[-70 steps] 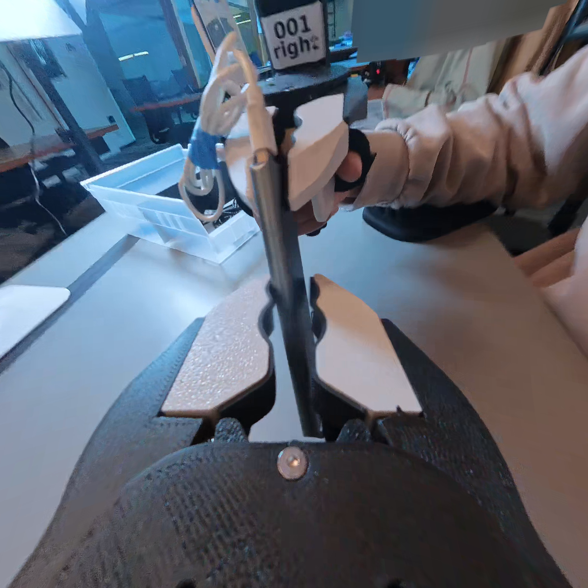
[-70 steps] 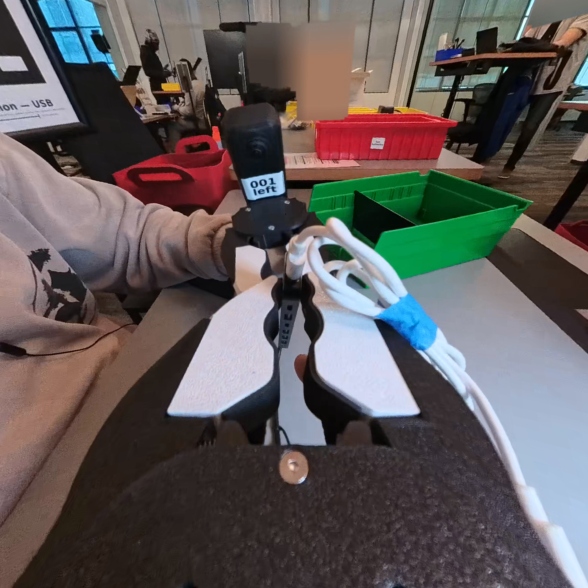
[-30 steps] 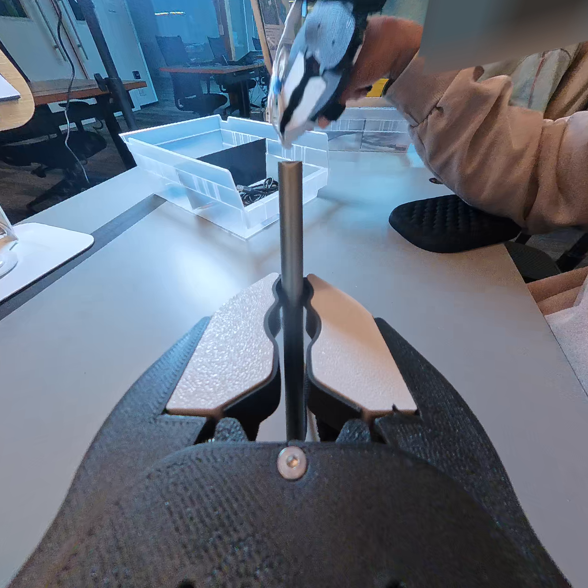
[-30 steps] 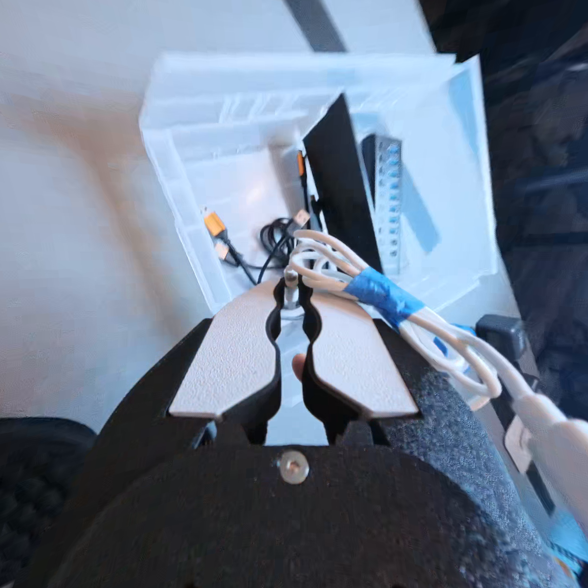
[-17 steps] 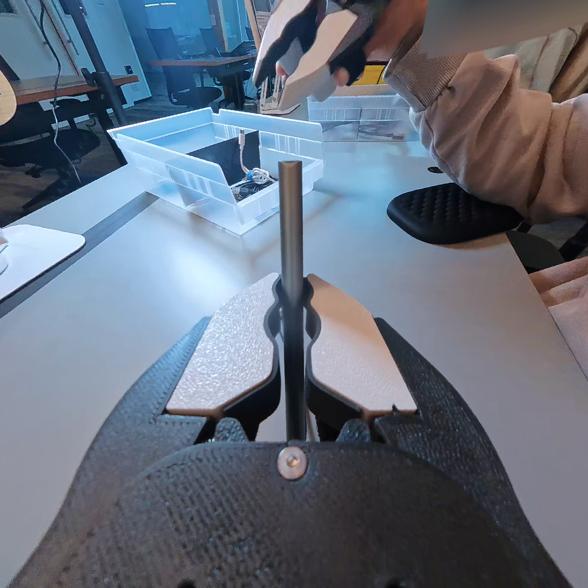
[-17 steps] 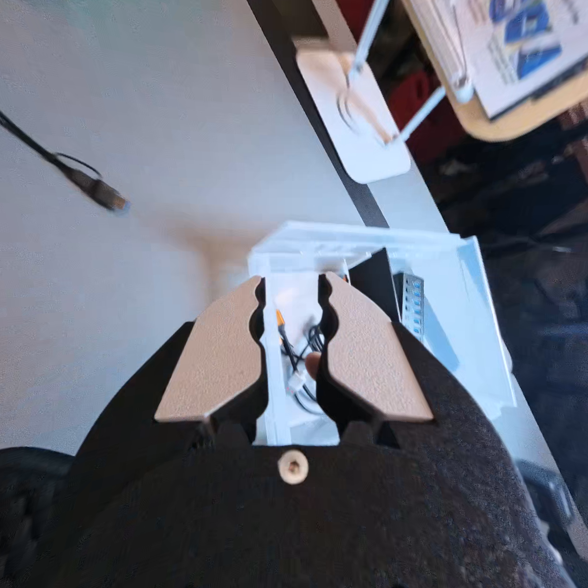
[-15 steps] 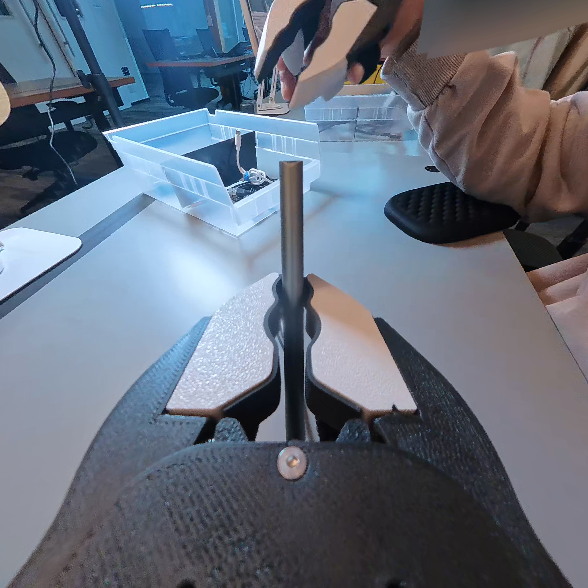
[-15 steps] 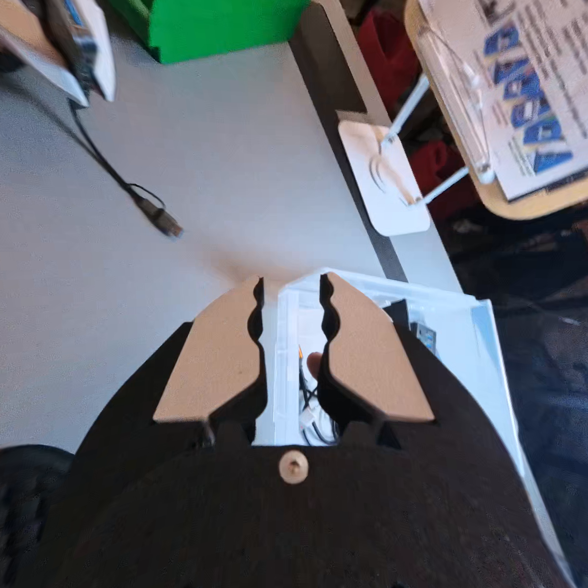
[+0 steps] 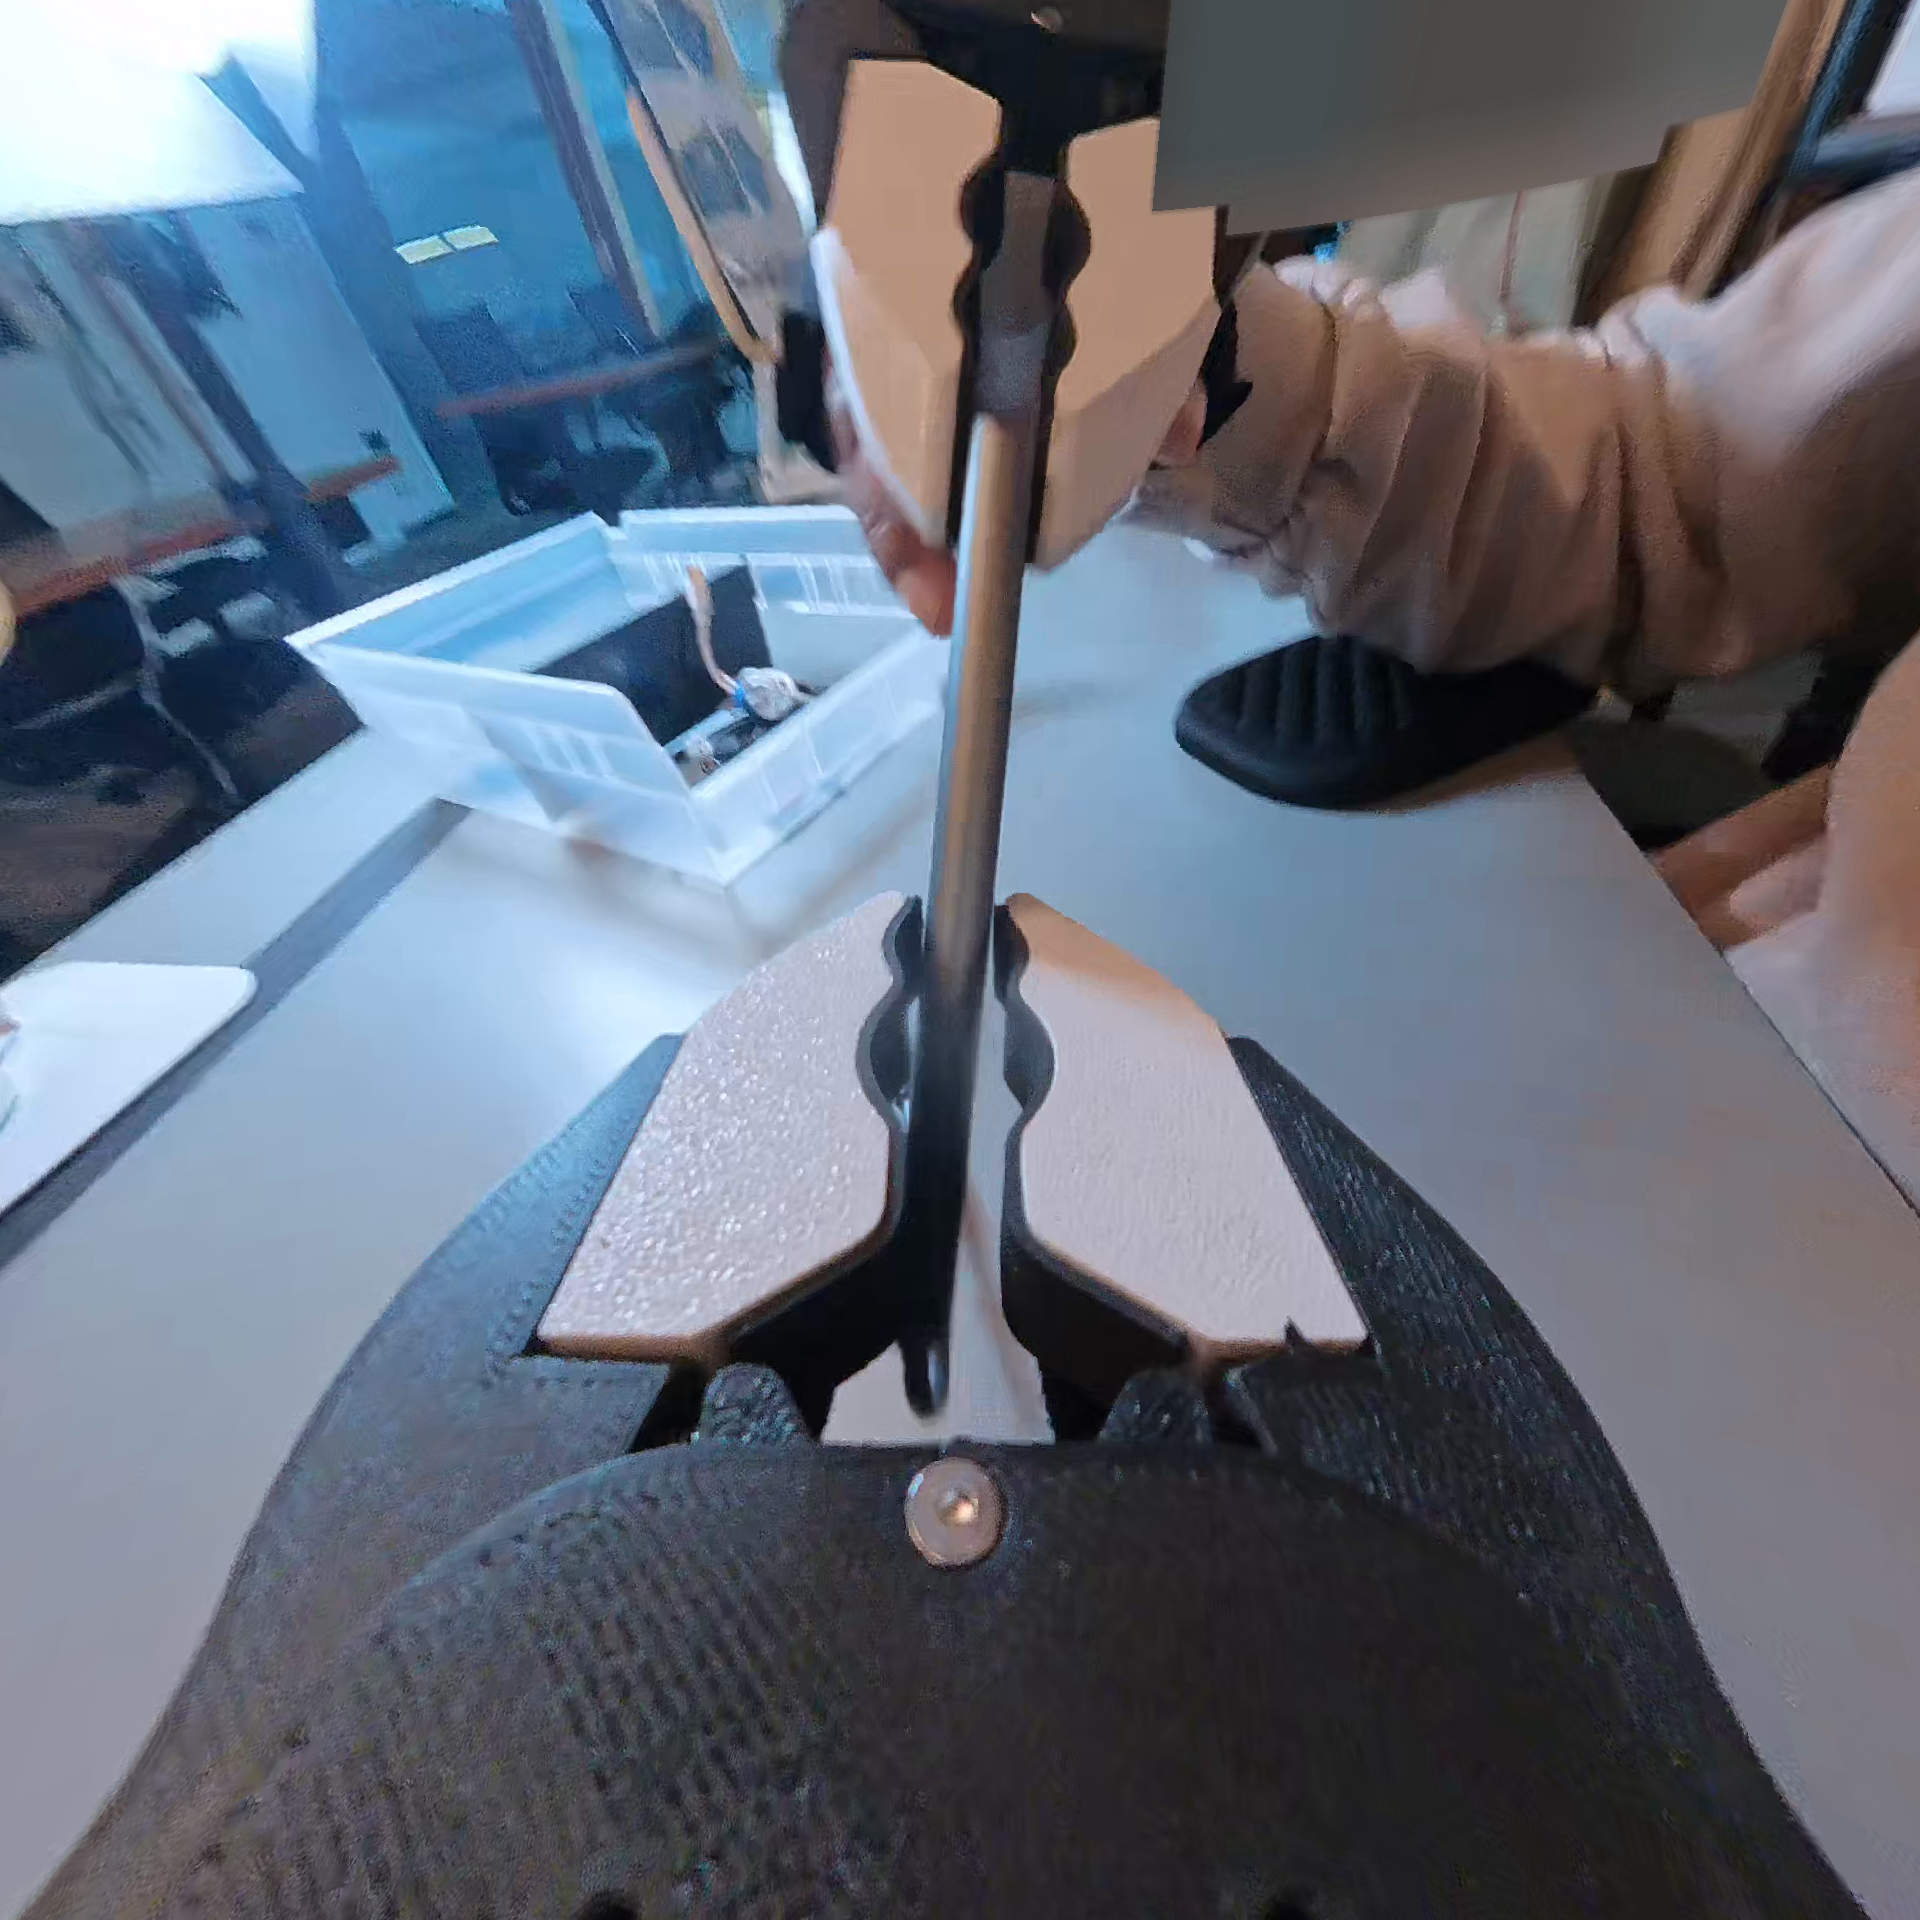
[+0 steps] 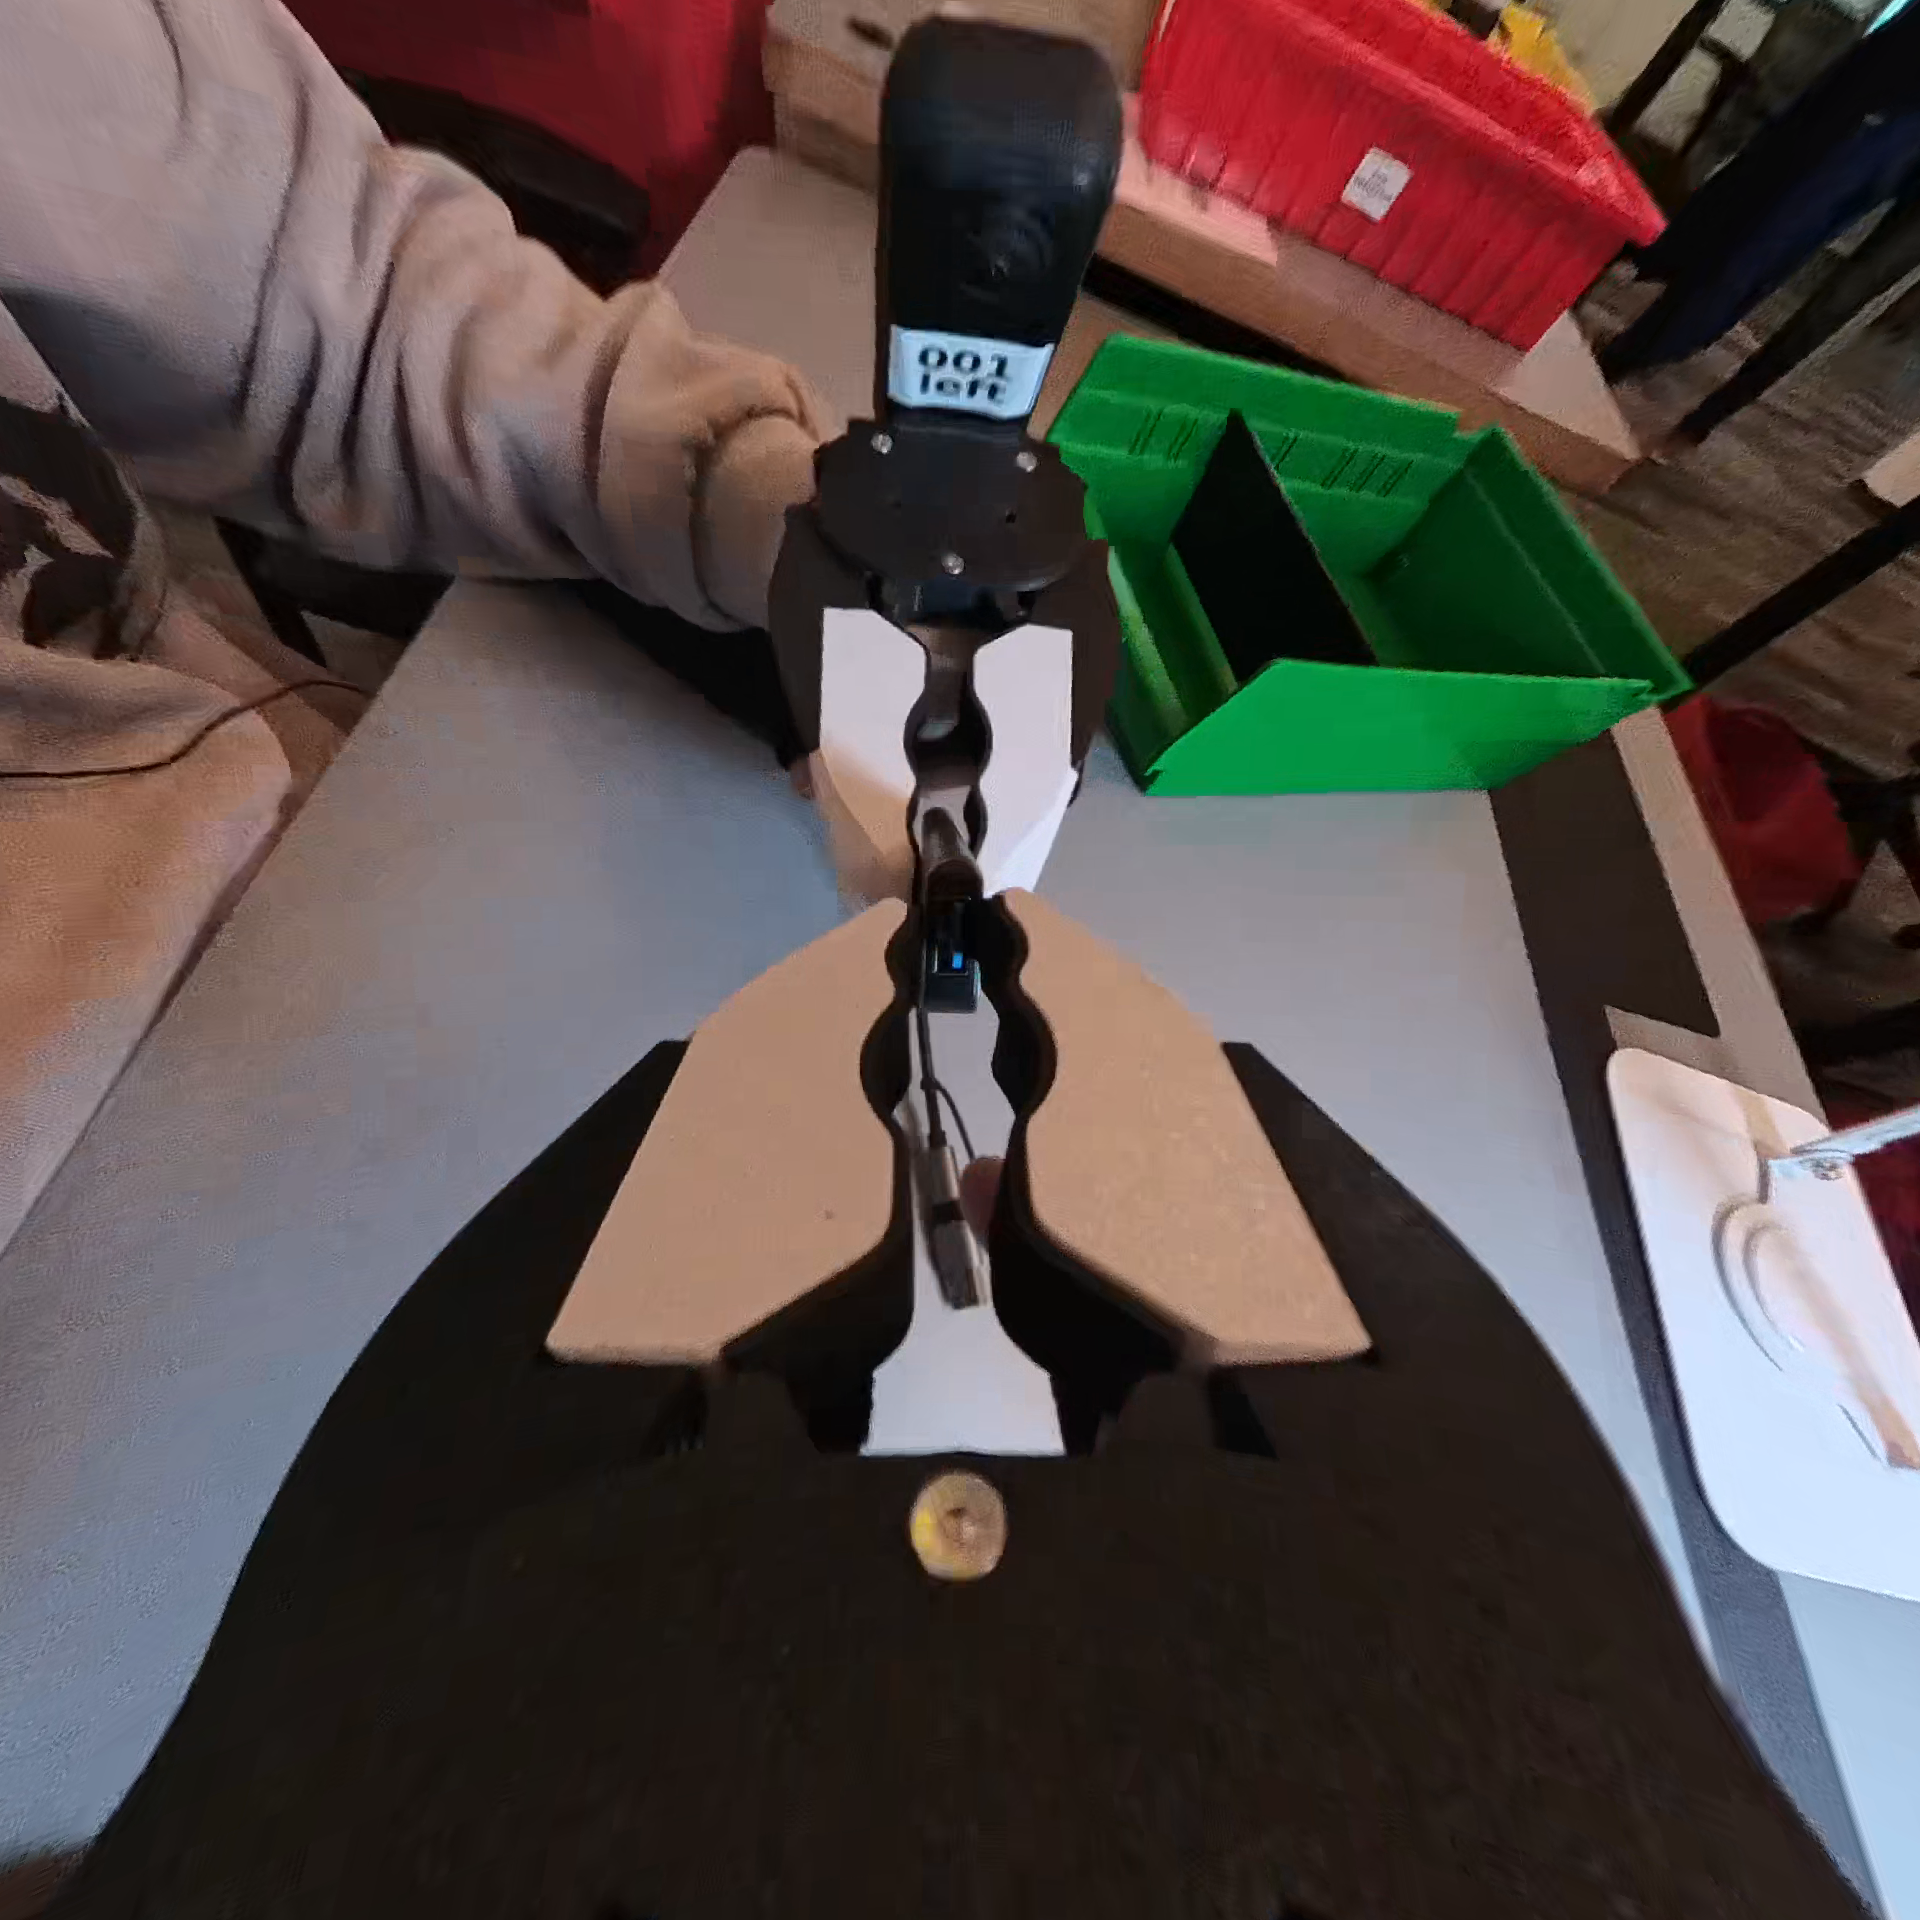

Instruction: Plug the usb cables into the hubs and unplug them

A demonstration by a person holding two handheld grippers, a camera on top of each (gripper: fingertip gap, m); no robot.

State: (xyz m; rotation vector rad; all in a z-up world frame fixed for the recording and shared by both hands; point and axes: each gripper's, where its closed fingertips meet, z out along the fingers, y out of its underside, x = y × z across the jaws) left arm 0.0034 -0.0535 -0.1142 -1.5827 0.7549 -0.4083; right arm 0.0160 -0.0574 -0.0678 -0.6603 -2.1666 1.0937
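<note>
Gripping the slim grey hub (image 9: 971, 727) edge-on, our left gripper (image 9: 958, 914) holds it pointing up the centre of the frame, where our right gripper (image 9: 1013, 270) closes around its far end. In the right wrist view, the hub (image 10: 951, 961) sits between our right gripper's (image 10: 951, 914) tips, its black cable (image 10: 940, 1174) dangling below. The clear bin (image 9: 582, 717) with a bundled white cable (image 9: 764, 691) lies at middle left, the green bin (image 10: 1382, 644) at upper right.

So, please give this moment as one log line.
left gripper: shut on USB hub | right gripper: fingers around hub's far end
</note>
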